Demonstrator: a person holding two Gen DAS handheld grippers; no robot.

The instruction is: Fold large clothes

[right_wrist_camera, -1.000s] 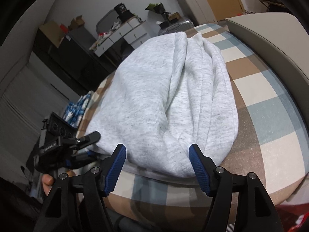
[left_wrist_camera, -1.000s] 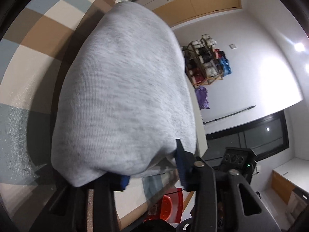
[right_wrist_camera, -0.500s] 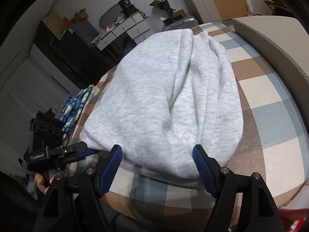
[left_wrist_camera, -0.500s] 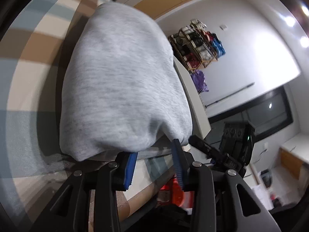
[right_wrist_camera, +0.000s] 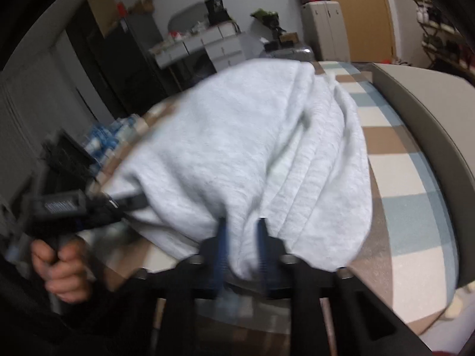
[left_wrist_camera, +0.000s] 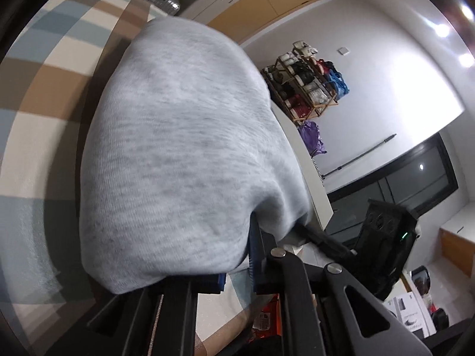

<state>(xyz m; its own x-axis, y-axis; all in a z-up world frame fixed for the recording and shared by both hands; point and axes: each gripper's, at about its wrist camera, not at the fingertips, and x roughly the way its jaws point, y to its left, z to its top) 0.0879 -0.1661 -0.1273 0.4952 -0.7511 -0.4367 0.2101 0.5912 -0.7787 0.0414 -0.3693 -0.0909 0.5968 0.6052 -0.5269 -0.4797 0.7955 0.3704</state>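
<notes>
The right hand-held gripper is clenched on the near hem of the grey sweatshirt. The left hand-held gripper grasps the same hem further left. The sweatshirt stretches away over the checked tabletop.

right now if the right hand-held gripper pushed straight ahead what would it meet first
The grey garment. The right hand-held gripper is already shut on its near edge, so going on would only push into the bunched cloth lying on the checked cover.
</notes>
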